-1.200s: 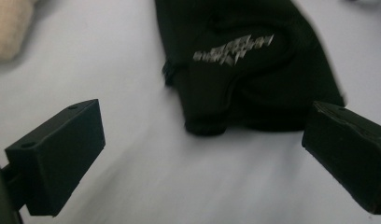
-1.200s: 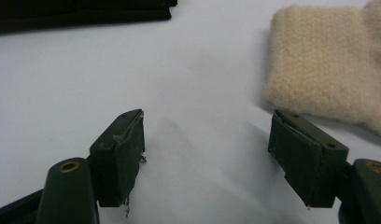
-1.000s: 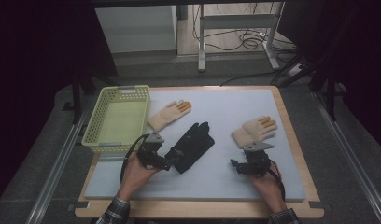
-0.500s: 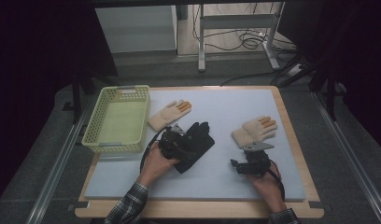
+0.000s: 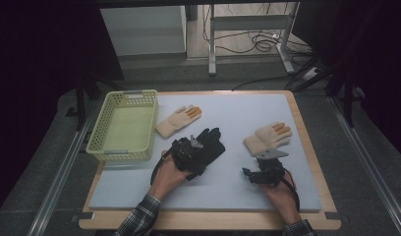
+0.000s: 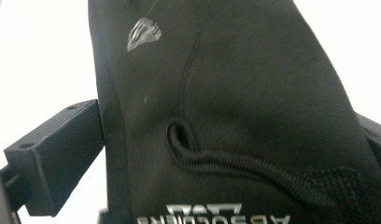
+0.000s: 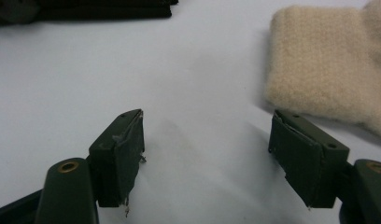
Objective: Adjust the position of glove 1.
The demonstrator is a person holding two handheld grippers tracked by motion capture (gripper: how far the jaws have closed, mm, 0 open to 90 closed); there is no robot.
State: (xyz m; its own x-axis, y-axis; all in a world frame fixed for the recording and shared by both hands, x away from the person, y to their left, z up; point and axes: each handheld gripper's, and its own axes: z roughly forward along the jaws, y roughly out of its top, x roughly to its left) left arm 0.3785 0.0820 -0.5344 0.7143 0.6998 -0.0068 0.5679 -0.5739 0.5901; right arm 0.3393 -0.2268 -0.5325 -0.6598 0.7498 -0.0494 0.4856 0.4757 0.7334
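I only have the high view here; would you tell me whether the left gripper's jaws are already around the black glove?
Observer: Yes. In the left gripper view the black glove lies between the jaws of the left gripper, which stand apart at either side of it.
Operator: Thank you. Is there anything printed on it?
Observer: A small silver emblem and white lettering at the cuff.
Operator: And the right gripper?
Observer: The right gripper is open over bare mat, holding nothing; the cuff of the right cream glove lies just ahead of one jaw.
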